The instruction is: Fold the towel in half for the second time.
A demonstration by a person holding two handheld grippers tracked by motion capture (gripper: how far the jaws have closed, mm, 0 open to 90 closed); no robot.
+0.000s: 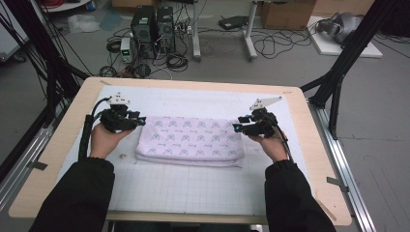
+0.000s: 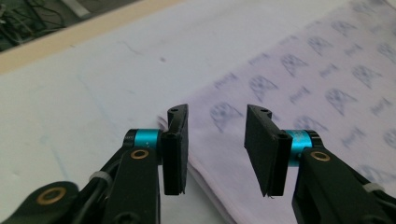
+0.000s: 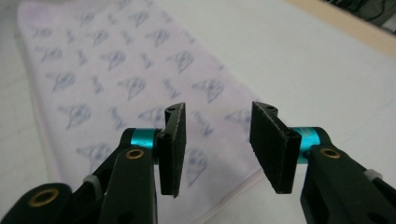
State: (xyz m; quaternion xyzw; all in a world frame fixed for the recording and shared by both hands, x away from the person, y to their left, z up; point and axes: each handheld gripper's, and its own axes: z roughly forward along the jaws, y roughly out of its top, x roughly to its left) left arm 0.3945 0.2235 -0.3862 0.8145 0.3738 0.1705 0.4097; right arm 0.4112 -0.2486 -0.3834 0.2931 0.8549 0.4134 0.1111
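A folded pale pink cloth (image 1: 189, 138) with a blue print lies flat in the middle of the white mat (image 1: 193, 188). My left gripper (image 1: 141, 120) hovers at the cloth's left end, open, with nothing between its black pads (image 2: 176, 149); the cloth's (image 2: 299, 84) folded corner lies below and beyond them. My right gripper (image 1: 235, 127) hovers at the cloth's right end, also open and empty. In the right gripper view the cloth (image 3: 116, 79) stretches away under the pads (image 3: 275, 147). Both grippers are just above the cloth, apart from it.
The mat covers a wooden table (image 1: 58, 159) with rounded corners. Black frame posts (image 1: 338, 72) stand at the table's sides. Behind the table the floor holds computer towers (image 1: 152, 26), cables and cardboard boxes (image 1: 285, 14). Both forearms wear dark sleeves (image 1: 82, 193).
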